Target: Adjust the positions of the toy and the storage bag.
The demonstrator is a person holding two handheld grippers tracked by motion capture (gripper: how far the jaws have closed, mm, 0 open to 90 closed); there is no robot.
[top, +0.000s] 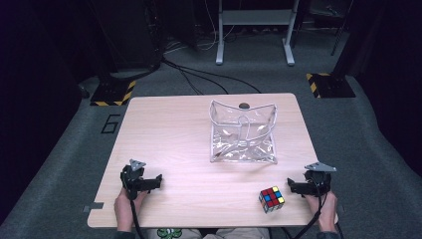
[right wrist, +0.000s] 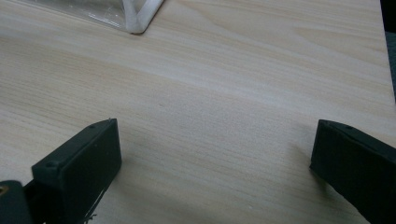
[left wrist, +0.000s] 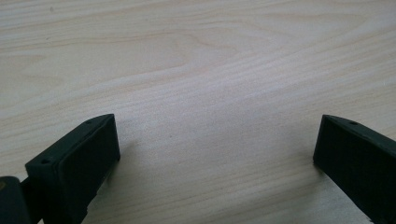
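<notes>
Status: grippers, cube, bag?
Left gripper and right gripper open, empty. Cube on table beside right gripper, untouched. Clear bag mid-table; nothing between.

The left gripper (left wrist: 217, 154) looks down at the table (left wrist: 201, 60). Its two black jaws come up from the bottom corners, one at the left and one at the right. They stand far apart, and nothing is between them, just bare wood. The table is light wood with wavy lines running across it. Each jaw is flat on its inner side, and a soft shadow lies on the wood beside the left one
</notes>
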